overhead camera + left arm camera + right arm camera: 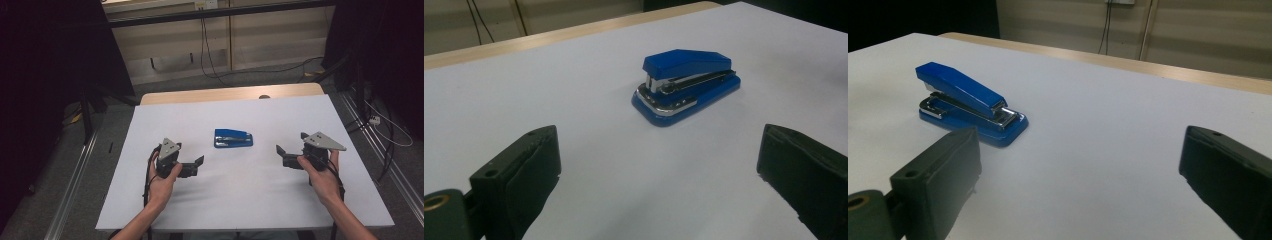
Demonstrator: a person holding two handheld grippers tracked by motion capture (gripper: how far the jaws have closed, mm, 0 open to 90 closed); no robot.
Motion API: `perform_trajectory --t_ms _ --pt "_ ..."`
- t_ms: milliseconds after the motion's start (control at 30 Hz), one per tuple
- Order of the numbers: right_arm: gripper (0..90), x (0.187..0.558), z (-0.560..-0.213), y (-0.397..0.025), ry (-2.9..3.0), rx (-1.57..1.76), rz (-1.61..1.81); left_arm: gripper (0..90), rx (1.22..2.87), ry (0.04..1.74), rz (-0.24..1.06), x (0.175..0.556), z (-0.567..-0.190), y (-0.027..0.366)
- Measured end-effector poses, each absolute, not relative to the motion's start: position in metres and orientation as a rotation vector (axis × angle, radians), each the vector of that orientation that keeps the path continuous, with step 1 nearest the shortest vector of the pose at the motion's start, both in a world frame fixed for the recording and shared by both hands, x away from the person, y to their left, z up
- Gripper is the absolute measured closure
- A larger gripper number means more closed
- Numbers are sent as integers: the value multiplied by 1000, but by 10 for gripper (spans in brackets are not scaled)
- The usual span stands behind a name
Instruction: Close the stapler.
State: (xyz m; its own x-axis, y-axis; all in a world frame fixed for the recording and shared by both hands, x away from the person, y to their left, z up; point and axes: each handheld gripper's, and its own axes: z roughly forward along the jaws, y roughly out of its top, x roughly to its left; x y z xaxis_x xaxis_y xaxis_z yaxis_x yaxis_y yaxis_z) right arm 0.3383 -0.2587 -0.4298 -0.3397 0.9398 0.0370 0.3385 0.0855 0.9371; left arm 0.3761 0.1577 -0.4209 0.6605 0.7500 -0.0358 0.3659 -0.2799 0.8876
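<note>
- Stapler (233,138), blue with a metal inner arm, lies flat on the white table (235,200), between the two grippers and a little farther from the person than either.
- Left gripper (198,164) rests low over the table in the person's left hand (162,182); its jaws stand wide apart and hold nothing, pointing toward the middle of the table.
- In the left gripper view the stapler (686,84) sits ahead of the jaws, in line with the gap between them and a bit nearer the right-hand jaw; it is well apart from both tips, with bare table in between.
- Right gripper (283,154) is held in the person's right hand (320,175), also low over the table; its jaws are spread wide and empty, aimed inward toward the other gripper.
- In the right gripper view the stapler (970,105) lies ahead of the left-hand jaw, just beyond its tip, not inside the gap and not touching it; its hinged end faces the jaws.
- Ahead of the right-hand jaw in that view there is bare white surface up to the wooden table edge (1168,70).
</note>
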Motion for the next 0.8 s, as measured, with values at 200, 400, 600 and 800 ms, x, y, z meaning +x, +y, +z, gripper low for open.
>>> perform_trajectory --t_ms 200,400,600,800 --pt "26 330 -429 -261 1735 1278 1243 40 1867 876 502 363 -418 169" --pt "23 319 -431 -267 1721 1287 1230 39 1851 877 511 352 -417 182" --pt "19 308 -432 -272 1708 1292 1215 38 1830 906 545 343 -416 198" --pt "18 299 -433 -277 1677 1298 1199 35 1814 946 570 335 -417 212"
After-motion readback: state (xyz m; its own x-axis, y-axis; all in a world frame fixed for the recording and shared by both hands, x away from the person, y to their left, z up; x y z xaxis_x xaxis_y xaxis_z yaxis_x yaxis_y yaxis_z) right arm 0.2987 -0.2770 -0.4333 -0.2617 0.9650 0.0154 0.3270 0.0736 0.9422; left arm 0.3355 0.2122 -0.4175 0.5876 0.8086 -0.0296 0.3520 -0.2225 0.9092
